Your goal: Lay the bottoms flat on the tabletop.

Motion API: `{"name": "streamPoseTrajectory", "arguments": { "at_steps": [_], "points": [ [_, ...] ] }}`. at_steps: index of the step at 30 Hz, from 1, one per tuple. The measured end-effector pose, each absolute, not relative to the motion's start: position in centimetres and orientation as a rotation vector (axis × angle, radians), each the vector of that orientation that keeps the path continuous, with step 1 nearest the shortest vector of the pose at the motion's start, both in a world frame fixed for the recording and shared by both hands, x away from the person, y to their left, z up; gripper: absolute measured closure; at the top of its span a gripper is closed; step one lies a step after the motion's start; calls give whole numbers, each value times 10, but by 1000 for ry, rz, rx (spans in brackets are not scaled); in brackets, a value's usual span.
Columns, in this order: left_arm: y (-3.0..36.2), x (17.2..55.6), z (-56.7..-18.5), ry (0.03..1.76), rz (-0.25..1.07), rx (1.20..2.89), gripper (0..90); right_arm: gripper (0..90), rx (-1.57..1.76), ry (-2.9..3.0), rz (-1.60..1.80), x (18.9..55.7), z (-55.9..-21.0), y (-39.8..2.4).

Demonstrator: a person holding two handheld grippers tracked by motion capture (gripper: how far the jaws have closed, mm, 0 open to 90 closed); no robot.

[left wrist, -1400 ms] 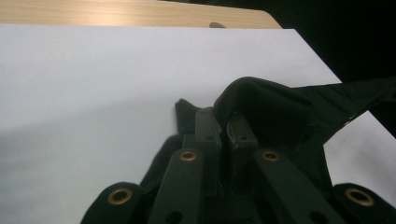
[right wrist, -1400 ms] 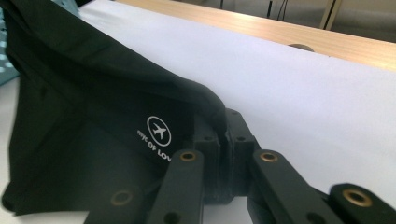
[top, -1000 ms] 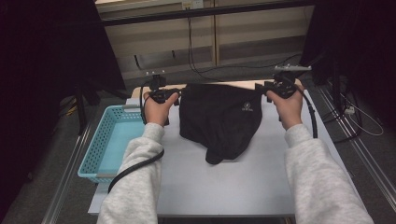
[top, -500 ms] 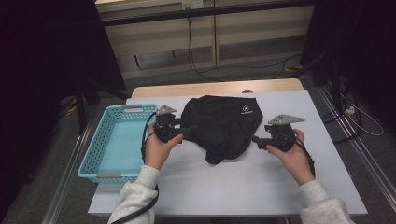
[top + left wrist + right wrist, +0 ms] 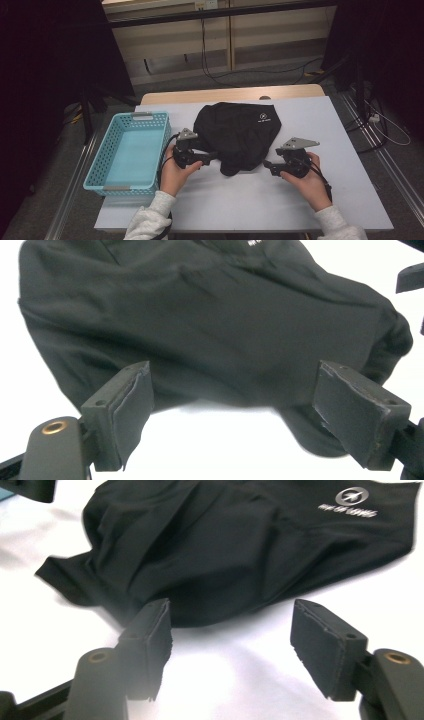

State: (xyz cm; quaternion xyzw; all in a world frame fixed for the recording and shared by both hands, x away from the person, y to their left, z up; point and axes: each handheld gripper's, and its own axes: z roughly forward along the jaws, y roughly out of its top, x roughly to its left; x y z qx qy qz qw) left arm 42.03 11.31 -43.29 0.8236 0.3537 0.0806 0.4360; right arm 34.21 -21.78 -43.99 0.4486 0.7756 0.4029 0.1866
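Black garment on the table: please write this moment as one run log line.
black garment: crumpled on table | left gripper: open, at its left edge | right gripper: open, at its right edge | basket: empty

A black garment [image 5: 239, 135] lies crumpled on the white bench [image 5: 240, 200], bunched into a rough triangle that is broad at the far side and narrows to a rumpled tip at the near side. A small white logo (round emblem over tiny lettering) [image 5: 351, 500] faces up near its far right corner.
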Motion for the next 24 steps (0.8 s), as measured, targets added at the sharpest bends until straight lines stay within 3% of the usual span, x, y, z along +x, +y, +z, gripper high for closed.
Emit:
{"name": "streamPoseTrajectory", "arguments": {
  "at_steps": [8,12,14,21,24],
  "points": [
    [110,412,-433,851,193,2056,172,432,1201,2260,1124,342,-443,-200],
    [113,410,-432,860,190,2046,174,570,1149,2344,1133,342,-442,-192],
    [115,410,-431,864,194,2042,174,591,1113,2386,1143,342,-442,-185],
    [120,407,-432,875,196,2040,174,498,1059,2410,1037,353,-451,-162],
    [120,405,-433,876,202,2042,174,500,1062,2408,999,360,-455,-157]
  ]
}}
